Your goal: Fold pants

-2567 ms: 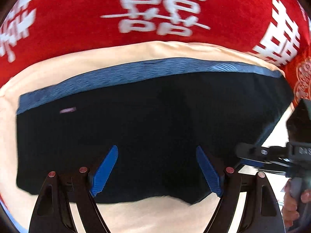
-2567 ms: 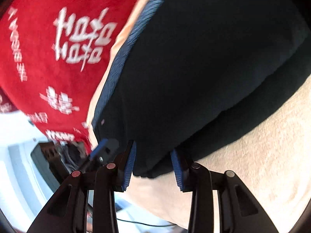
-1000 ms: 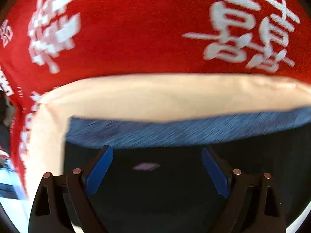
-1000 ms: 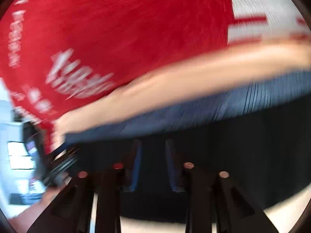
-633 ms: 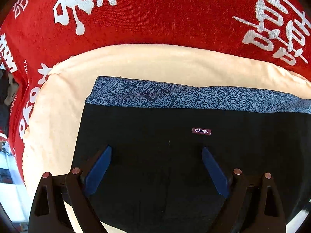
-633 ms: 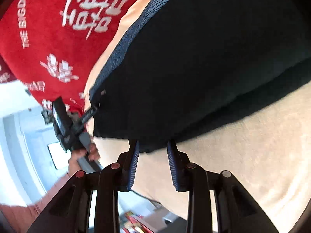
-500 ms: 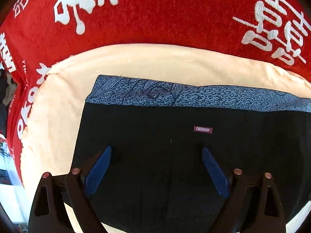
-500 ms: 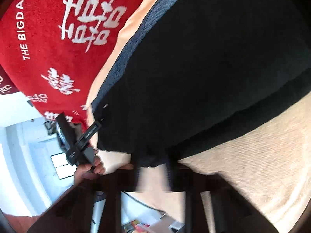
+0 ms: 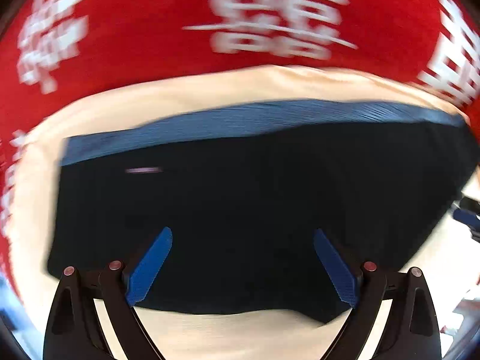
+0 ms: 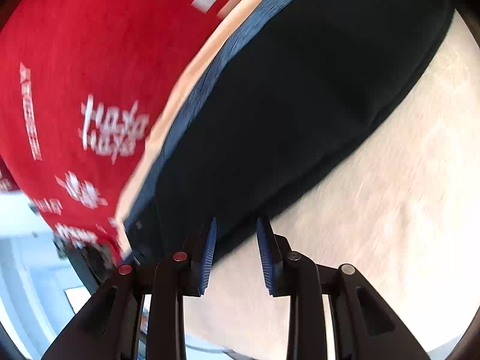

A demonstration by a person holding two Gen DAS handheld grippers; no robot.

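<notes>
**Inspector A:** One pair of pants (image 9: pixel 255 204) is recorded: black cloth with a blue-grey patterned waistband (image 9: pixel 240 120) along the far edge, laid flat as a compact block on the cream pad (image 9: pixel 210 90). A small label (image 9: pixel 144 170) is noted just below the waistband, too blurred to be read.

**Inspector B:** Handling is judged as follows: soft, limp and light, without stiffness, so any lifted edge is expected to sag and layers may slip apart. Hold is best taken at the near corners, with all layers pinched together.

**Inspector A:** Two grippers are counted. The left gripper (image 9: pixel 242 265) is held over the near edge of the pants with its blue pads (image 9: pixel 150 265) spread wide; nothing is grasped. The right gripper (image 10: pixel 235 252) is placed at a near corner of the pants (image 10: pixel 300 105), its pads parted by a narrow gap; whether cloth is caught between them cannot be told.

**Inspector B:** One cream pad is counted beneath the pants, extending past them on all visible sides. One red cloth (image 9: pixel 135 30) with white characters is noted beyond the pad, past the waistband.

**Inspector A:** Both views are smeared by motion.
</notes>
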